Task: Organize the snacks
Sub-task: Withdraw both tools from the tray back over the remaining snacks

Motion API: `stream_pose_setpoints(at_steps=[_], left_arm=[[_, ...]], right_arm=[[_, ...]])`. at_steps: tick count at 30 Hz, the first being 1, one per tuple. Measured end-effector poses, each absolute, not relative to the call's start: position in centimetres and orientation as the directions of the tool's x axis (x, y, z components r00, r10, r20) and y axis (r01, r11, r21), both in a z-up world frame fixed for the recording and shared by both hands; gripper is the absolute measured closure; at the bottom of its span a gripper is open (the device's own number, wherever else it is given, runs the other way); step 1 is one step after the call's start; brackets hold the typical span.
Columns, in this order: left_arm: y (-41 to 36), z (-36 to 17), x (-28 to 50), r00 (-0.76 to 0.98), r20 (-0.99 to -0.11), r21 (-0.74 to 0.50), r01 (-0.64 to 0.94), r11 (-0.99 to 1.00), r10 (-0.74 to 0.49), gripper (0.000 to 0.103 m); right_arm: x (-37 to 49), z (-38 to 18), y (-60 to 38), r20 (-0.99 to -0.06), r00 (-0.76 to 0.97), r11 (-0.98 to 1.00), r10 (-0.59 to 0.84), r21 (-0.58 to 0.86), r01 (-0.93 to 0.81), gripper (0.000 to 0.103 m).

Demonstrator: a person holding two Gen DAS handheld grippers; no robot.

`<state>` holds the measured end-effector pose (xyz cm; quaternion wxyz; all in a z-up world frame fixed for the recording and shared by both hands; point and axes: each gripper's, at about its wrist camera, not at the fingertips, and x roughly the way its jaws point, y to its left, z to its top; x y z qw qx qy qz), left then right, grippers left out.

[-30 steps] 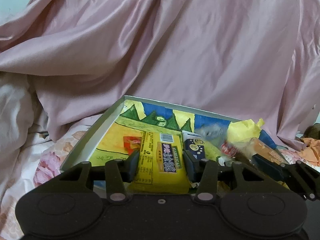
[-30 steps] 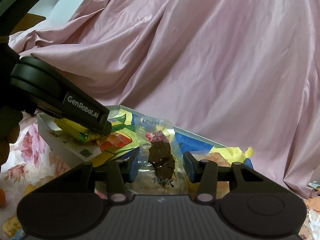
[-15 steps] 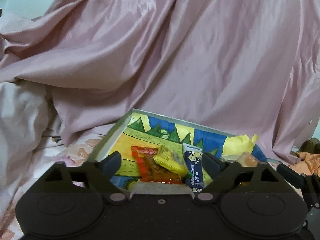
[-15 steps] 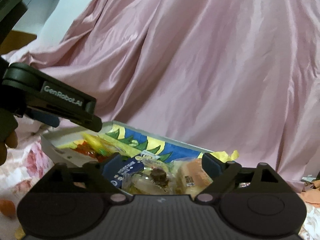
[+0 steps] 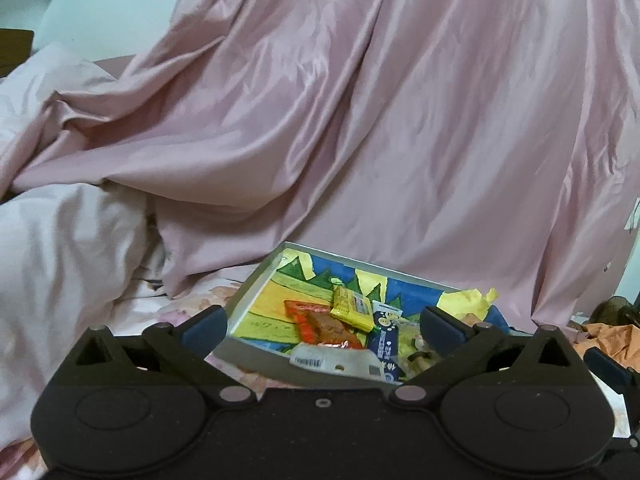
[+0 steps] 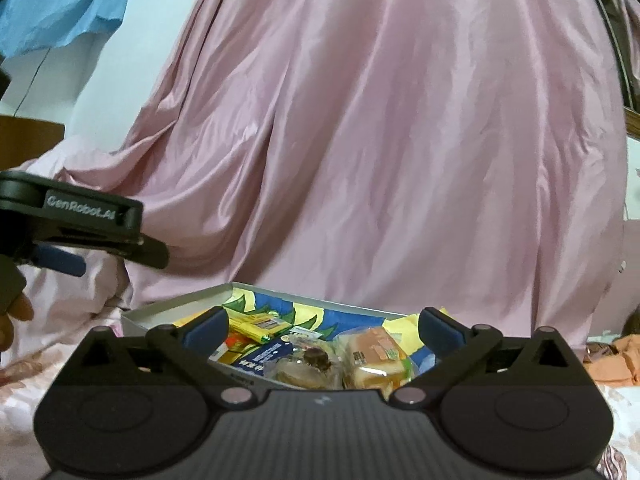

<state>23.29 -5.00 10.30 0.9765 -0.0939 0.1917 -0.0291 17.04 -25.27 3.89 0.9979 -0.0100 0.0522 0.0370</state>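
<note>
Snacks lie together in a shallow box [image 5: 256,292] with grey walls and a bright yellow, blue and green floor, set on a flowered sheet [image 5: 192,300]. Seen from the left wrist, a yellow packet [image 5: 352,306] rests partly over an orange-red packet [image 5: 320,326], with a dark blue sachet [image 5: 385,334] just to their right and a white wrapper [image 5: 332,360] at the near wall. Seen from the right wrist, a clear bag with a dark brown sweet [image 6: 316,360] sits beside a wrapped bun [image 6: 374,358] near that camera's end of the box. The left gripper [image 5: 322,326] has just been opening and its jaws now stand wide apart, with nothing between the pads; the snacks seen between them lie beyond, down in the box. The right gripper [image 6: 322,326] has likewise just been opening, its jaws spread wide and gripping nothing. A heap of glossy pink cloth [image 5: 360,120] rises right behind the box and fills most of both views. Paler bedding [image 5: 60,240] bulges at the left. Crumpled orange fabric [image 6: 612,364] lies well off to the right. Blue cloth [image 6: 60,4] hangs at the upper left in the right wrist view.
</note>
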Motion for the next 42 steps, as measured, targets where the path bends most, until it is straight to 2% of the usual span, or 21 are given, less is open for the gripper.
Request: stream_pose_setpoints(at_steps=[20, 42], left_arm=[[-2.7, 8.3, 12.8, 0.921, -0.388, -0.151, -0.024, 0.988, -0.037, 0.001], [-0.6, 2.7, 4.7, 0.859, -0.513, -0.09, -0.048, 0.995, -0.005, 0.001]], right_arm=[[8.5, 3.5, -25.5, -0.148, 0.987, 0.998, 0.061, 0.025, -0.058, 0.0], [2.4, 0.1, -23.2, -0.339, 0.93, 0.989, 0.141, 0.017, -0.144, 0.0]])
